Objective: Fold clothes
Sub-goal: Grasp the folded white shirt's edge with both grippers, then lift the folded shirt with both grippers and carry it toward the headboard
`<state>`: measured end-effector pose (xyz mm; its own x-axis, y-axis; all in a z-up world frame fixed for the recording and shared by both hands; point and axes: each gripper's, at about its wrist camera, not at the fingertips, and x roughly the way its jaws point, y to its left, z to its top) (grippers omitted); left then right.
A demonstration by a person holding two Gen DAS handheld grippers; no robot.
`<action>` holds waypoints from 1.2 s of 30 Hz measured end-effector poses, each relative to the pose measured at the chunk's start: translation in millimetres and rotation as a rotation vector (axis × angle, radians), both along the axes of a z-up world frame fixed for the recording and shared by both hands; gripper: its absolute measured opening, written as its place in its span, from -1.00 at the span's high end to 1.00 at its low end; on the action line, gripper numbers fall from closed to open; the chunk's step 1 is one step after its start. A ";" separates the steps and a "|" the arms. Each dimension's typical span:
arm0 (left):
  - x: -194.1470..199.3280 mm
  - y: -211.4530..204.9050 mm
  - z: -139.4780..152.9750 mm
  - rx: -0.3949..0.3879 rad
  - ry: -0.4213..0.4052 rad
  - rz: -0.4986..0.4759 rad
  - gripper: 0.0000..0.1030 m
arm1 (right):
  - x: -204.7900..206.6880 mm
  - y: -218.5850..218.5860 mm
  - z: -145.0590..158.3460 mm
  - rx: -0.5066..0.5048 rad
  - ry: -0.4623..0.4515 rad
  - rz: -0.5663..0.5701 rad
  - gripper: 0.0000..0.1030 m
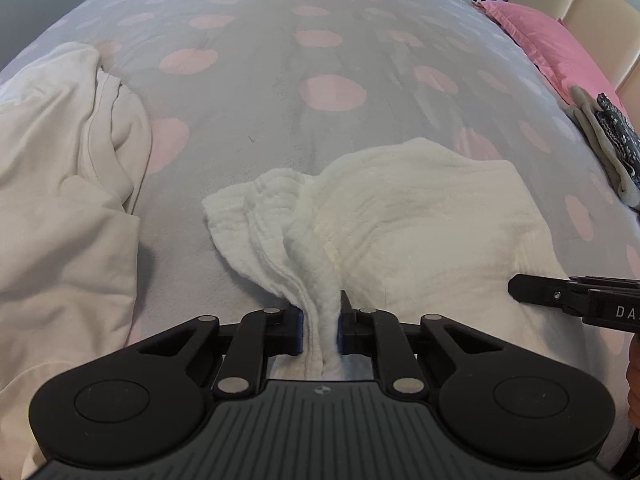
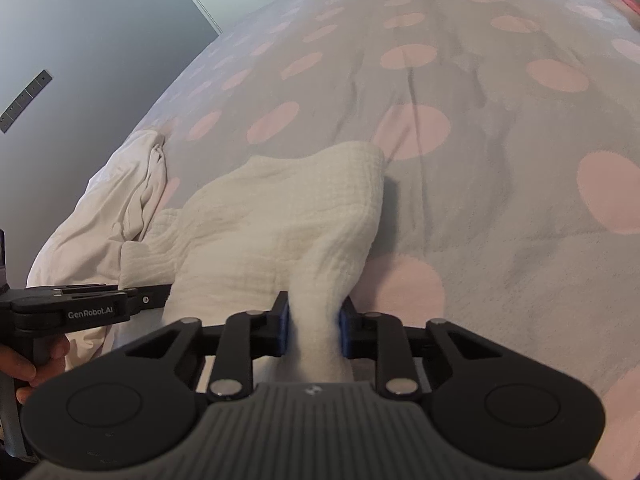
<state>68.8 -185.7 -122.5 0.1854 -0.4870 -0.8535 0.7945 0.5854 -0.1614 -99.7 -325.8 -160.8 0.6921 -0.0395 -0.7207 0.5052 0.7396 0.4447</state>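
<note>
The left tongs [image 1: 320, 330] are clamped on a bunched edge of the white crinkled muslin cloth [image 1: 400, 216], the blue pads pressing a gathered fold from both sides. The right tongs [image 2: 314, 330] are likewise clamped on another bunched part of the same cloth [image 2: 280, 224], which rises in a thick neck between their pads. In the left wrist view the right tongs [image 1: 520, 290] reach in from the right, lying against the cloth; in the right wrist view the left tongs [image 2: 160, 294] come in from the left, with a hand [image 2: 32, 364] gripping the handle.

The cloth lies spread and rumpled near the near edge of the bed, drawn up towards both grips. It rests on a grey bedspread with large pink dots [image 1: 280, 128]. Beside it, towards the bed's left edge, sits a crumpled cream-white garment [image 1: 64, 184], apart from the cloth. At the head of the bed lies a pink pillow [image 1: 540, 36] against a beige padded headboard [image 1: 592, 12], and near the right edge a small heap of beige and dark patterned fabric [image 1: 608, 140].
</note>
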 end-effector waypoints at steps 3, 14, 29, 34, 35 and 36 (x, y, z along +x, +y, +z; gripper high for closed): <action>-4.1 2.3 11.1 -0.032 -0.020 -0.008 0.79 | -5.6 2.1 11.1 -0.015 -0.027 -0.007 0.54; -88.0 -6.3 59.4 -0.123 -0.307 -0.169 0.79 | -28.9 6.2 25.8 -0.059 -0.005 -0.057 0.55; -200.4 -5.8 29.3 -0.097 -0.619 -0.399 0.79 | -47.6 9.2 20.8 -0.040 -0.014 -0.079 0.55; -202.2 -8.8 26.5 -0.094 -0.625 -0.404 0.79 | -47.0 10.5 20.3 -0.046 -0.018 -0.078 0.55; -199.2 -9.7 28.3 -0.098 -0.619 -0.390 0.79 | -47.0 10.4 20.4 -0.045 -0.020 -0.079 0.55; -195.8 -10.4 30.4 -0.103 -0.612 -0.376 0.79 | -48.3 11.0 21.2 -0.046 -0.023 -0.079 0.55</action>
<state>-127.1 -196.0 -92.2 0.4196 -0.6837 -0.5971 0.9046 0.2609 0.3370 -148.0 -314.9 -139.6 0.7021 -0.1271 -0.7006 0.5526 0.7177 0.4236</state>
